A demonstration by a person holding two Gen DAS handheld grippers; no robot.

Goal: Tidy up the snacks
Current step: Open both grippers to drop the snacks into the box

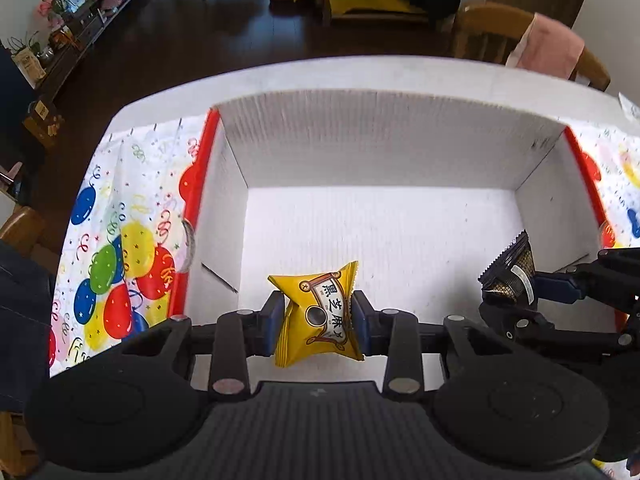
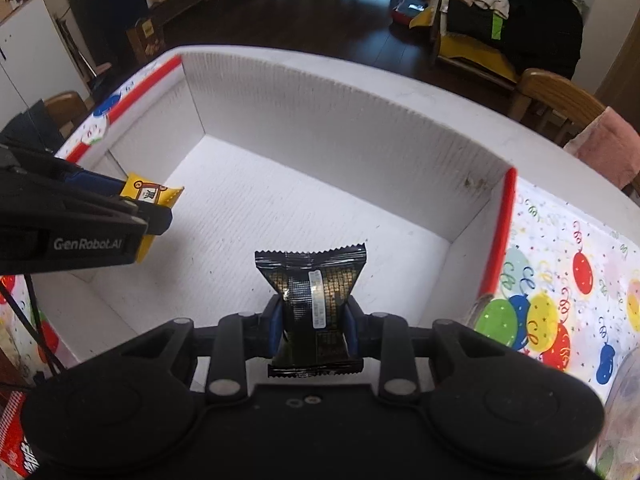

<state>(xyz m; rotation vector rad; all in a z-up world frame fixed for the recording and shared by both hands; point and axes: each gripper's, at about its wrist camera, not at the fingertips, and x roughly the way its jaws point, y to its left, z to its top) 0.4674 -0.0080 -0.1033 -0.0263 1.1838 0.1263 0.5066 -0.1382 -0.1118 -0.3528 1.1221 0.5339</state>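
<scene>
A white cardboard box (image 1: 376,144) with red-edged flaps stands open on the table, its floor bare. My left gripper (image 1: 318,314) is shut on a yellow snack packet (image 1: 316,312) and holds it over the near part of the box. My right gripper (image 2: 312,320) is shut on a black snack packet (image 2: 314,296), also above the box floor (image 2: 280,208). In the left wrist view the right gripper (image 1: 516,288) with the black packet (image 1: 510,268) hangs at the right. In the right wrist view the left gripper (image 2: 144,208) with the yellow packet (image 2: 150,196) sits at the left.
A balloon-print cloth (image 1: 116,240) covers the table on both sides of the box (image 2: 560,280). Wooden chairs (image 1: 492,36) stand beyond the far table edge, one with a pink cloth (image 1: 548,46). A red-and-white package (image 2: 12,444) shows at the lower left of the right wrist view.
</scene>
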